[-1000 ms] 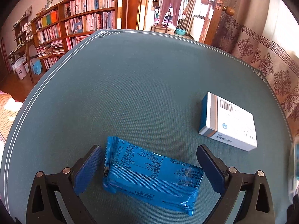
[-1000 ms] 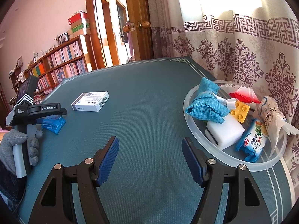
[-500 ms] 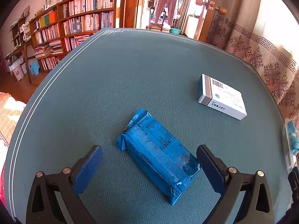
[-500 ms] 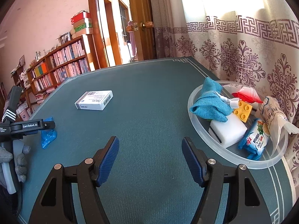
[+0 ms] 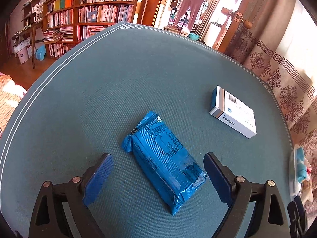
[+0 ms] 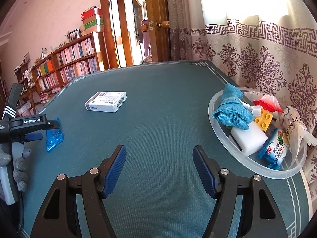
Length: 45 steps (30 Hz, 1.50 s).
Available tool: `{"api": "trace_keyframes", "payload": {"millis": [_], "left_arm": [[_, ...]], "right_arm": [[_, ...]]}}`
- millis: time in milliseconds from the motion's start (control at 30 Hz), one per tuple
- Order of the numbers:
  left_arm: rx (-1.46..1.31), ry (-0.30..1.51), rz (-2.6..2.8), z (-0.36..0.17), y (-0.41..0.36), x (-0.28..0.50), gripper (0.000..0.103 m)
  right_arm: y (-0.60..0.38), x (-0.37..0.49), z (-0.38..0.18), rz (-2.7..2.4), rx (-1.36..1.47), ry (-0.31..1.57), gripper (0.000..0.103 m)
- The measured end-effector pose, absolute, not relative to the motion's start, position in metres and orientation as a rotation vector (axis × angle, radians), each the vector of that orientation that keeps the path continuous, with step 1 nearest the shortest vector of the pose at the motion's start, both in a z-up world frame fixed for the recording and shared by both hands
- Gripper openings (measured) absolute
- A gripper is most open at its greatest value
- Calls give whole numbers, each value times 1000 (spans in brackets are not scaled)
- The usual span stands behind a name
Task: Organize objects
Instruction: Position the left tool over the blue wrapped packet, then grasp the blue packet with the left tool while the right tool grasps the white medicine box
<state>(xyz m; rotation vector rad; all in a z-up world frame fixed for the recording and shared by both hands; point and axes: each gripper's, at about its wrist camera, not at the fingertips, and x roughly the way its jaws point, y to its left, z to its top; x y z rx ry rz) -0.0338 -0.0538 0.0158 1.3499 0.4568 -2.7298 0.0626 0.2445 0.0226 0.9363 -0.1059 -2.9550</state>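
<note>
The left gripper (image 5: 158,175) hangs over the blue snack packet (image 5: 163,163), which lies flat on the teal table (image 5: 118,91) diagonally between the pads; its jaws have just been closing slightly but stand apart, clear of the wrapper. The white medicine box (image 5: 233,112) lies beyond, well apart. The right gripper (image 6: 159,167) holds its jaws apart over bare cloth, empty, near the clear bowl (image 6: 237,156) of sorted items.
</note>
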Motion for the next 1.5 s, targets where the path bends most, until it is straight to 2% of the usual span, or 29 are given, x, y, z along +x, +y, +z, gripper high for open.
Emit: {"api": "trace_keyframes", "payload": {"millis": [67, 233, 267, 567, 1167, 1500], "left_arm": [[1343, 432, -2731, 15, -50, -35, 95], [1332, 326, -2740, 13, -46, -33, 73], [1334, 330, -2757, 14, -47, -32, 64], [1303, 294, -2850, 20, -52, -27, 46], [1241, 224, -2888, 15, -44, -24, 47], [1251, 240, -2868, 12, -44, -27, 54]], "right_arm": [[242, 63, 22, -2954, 941, -96, 71], [239, 61, 20, -2952, 960, -82, 71], [239, 60, 20, -2952, 963, -79, 71], [229, 40, 17, -2861, 1021, -87, 71], [173, -103, 32, -2635, 1051, -144, 71], [144, -174, 32, -2531, 1070, -163, 71]]}}
